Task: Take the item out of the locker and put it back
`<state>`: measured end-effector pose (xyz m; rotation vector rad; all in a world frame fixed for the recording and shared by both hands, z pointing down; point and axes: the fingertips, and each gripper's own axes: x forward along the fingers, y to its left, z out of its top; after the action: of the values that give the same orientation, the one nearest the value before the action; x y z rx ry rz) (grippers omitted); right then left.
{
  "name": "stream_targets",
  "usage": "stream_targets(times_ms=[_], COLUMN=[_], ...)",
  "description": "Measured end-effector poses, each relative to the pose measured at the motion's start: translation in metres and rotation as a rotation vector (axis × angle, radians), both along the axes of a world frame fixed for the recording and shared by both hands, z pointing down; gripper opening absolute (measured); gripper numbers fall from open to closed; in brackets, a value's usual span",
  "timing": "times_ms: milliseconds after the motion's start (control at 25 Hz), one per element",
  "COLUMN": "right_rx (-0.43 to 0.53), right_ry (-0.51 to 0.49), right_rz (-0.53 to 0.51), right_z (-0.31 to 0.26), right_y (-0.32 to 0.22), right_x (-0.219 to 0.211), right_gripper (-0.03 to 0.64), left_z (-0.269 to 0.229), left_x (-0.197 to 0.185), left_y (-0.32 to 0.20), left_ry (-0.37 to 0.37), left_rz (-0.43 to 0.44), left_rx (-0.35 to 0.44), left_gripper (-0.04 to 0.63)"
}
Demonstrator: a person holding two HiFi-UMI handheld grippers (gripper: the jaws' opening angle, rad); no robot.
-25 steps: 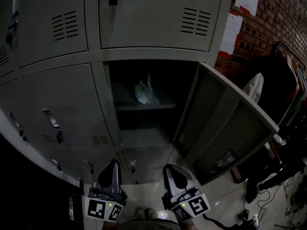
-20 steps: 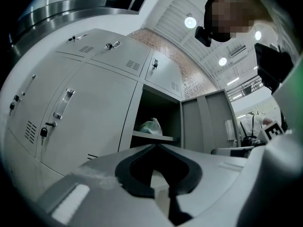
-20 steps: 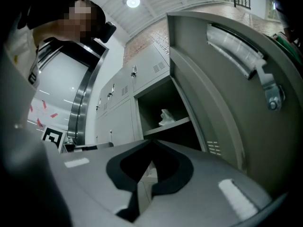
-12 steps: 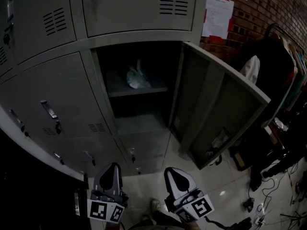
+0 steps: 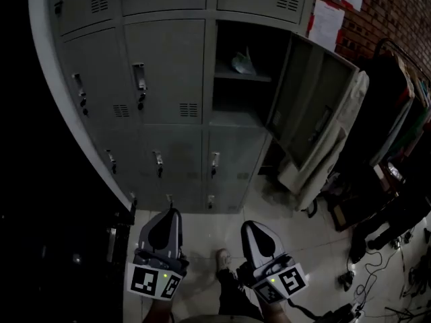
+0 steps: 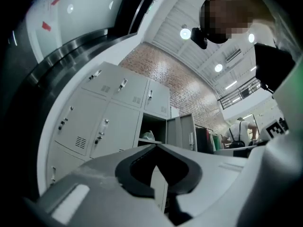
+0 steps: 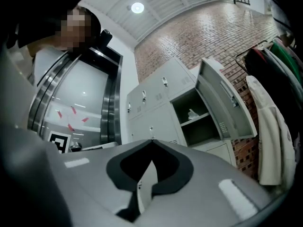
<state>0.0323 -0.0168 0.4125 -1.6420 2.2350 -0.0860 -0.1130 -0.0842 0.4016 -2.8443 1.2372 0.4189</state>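
Pale crumpled bag [image 5: 244,63] on the upper shelf [image 5: 242,77] of the open locker [image 5: 210,66], well apart from both grippers, up and ahead; nearer the right gripper [image 5: 252,227] than the left gripper [image 5: 168,215], jaws of each pressed together on nothing.

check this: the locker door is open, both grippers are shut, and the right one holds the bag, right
One part is wrong: the right gripper holds nothing. The right gripper view shows the bag lying on the shelf, far from its jaws. The rest stands: the door is open, and both grippers are shut, the left gripper too.
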Motion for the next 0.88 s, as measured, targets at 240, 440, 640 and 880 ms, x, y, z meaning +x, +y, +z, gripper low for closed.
stream_targets(times_ms=[240, 440, 640, 880], right_rx=[0.050, 0.070, 0.063, 0.062], right_ry=[0.003, -0.010, -0.036, -0.030], right_rz=[-0.011, -0.001, 0.044, 0.138], right_z=[-0.043, -0.068, -0.065, -0.064], right_y=[0.114, 0.176, 0.220, 0.251], right_x=[-0.082, -0.096, -0.086, -0.052], right_gripper=[0.002, 0.002, 0.002, 0.002], left_z=[-0.012, -0.036, -0.049, -0.049], left_x=[-0.081, -0.090, -0.076, -0.046], left_y=[0.124, 0.178, 0.214, 0.246], left_ry=[-0.004, 0.036, 0.031, 0.015], left_rz=[-0.011, 0.012, 0.044, 0.081], left_rx=[-0.041, -0.031, 0.001, 0.012], left_gripper=[0.005, 0.005, 0.005, 0.005])
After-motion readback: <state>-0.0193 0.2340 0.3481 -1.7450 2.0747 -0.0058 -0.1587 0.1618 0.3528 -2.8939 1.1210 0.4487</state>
